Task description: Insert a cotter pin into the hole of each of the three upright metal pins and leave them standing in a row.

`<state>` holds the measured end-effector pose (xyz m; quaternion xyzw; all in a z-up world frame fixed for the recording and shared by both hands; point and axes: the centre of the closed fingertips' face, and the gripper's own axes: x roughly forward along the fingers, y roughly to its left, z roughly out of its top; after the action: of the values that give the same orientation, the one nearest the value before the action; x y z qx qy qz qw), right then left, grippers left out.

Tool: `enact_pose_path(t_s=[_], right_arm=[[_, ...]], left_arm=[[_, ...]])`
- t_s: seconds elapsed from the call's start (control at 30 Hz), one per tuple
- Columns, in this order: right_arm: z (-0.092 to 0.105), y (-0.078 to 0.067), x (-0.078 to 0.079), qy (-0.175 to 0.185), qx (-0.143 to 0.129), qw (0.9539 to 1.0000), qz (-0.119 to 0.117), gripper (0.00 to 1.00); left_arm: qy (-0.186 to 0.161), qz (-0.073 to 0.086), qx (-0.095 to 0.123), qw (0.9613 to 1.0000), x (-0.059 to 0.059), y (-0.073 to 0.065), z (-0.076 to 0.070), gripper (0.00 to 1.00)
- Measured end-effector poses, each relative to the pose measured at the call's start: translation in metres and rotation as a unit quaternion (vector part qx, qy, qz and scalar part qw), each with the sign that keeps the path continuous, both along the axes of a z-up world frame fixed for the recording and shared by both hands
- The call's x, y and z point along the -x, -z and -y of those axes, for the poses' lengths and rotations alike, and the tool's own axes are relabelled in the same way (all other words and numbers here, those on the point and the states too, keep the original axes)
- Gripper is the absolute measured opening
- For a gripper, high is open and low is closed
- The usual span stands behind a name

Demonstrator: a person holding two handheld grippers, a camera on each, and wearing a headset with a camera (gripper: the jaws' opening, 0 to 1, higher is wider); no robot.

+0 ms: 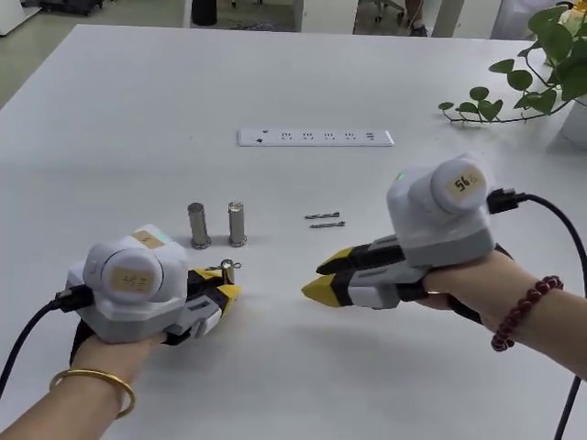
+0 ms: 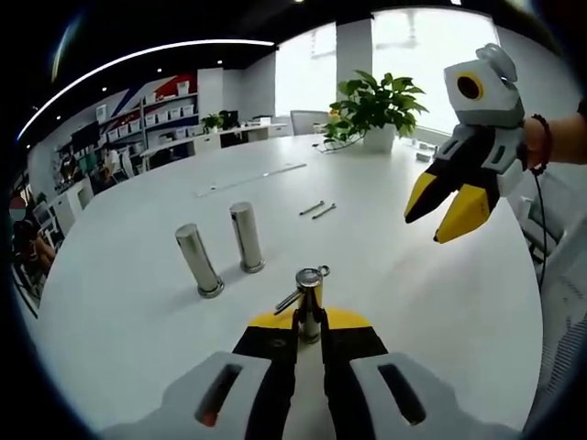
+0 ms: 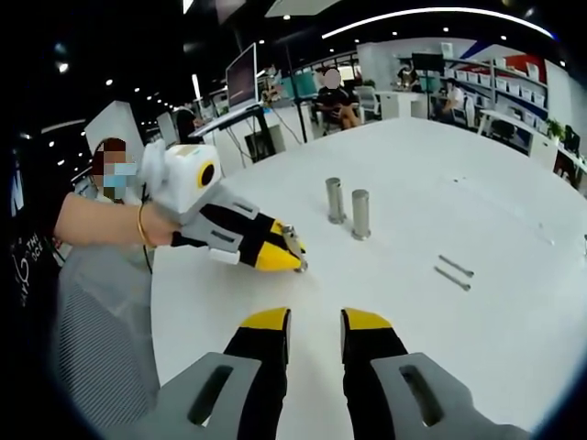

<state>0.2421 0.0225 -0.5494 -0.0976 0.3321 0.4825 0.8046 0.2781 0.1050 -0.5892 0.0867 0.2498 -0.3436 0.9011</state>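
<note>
My left gripper (image 1: 225, 282) (image 2: 310, 323) is shut on a short steel pin (image 1: 227, 269) (image 2: 310, 295) standing on the table, with a cotter pin (image 2: 292, 299) pushed through its top hole. Two more steel pins (image 1: 198, 225) (image 1: 237, 223) stand upright just beyond it, also seen as the two upright pins (image 2: 199, 261) (image 2: 247, 238). Two loose cotter pins (image 1: 322, 216) (image 1: 327, 225) lie farther right. My right gripper (image 1: 314, 279) (image 3: 316, 318) hovers open with nothing in it, right of the held pin, its tips pointing at the left gripper (image 3: 292, 249).
A white power strip (image 1: 315, 137) lies across the far middle of the white table (image 1: 293, 367). A potted plant (image 1: 541, 64) stands at the far right corner. Cables trail back from both grippers.
</note>
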Motion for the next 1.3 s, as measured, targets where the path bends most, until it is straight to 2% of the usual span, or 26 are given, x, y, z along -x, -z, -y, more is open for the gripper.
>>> enact_pose_path(t_s=[0.17,0.33,0.6,0.77,1.03,1.3], right_arm=[[0.001,-0.001,0.0,0.003,-0.001,1.0,0.001,0.18],[0.002,-0.006,-0.003,0.009,-0.006,0.9999,0.009,0.2],[-0.002,-0.013,-0.011,0.022,-0.025,0.9992,0.024,0.25],[-0.007,-0.019,-0.023,0.032,-0.034,0.9985,0.028,0.27],[-0.02,-0.027,-0.04,0.038,-0.048,0.9972,0.042,0.31],[-0.036,-0.027,-0.061,0.049,-0.058,0.995,0.065,0.35]], left_arm=[[0.0,0.0,0.005,1.0,-0.001,-0.002,0.0,0.07],[-0.008,-0.009,0.013,0.9998,0.001,-0.002,-0.002,0.17],[-0.006,-0.009,0.004,0.9999,0.01,-0.005,-0.007,0.26],[0.003,-0.009,0.006,0.9999,0.015,-0.008,-0.009,0.34],[-0.012,-0.009,0.019,0.9997,0.022,-0.019,-0.021,0.44],[-0.026,0.002,0.037,0.999,0.03,-0.036,-0.027,0.52]])
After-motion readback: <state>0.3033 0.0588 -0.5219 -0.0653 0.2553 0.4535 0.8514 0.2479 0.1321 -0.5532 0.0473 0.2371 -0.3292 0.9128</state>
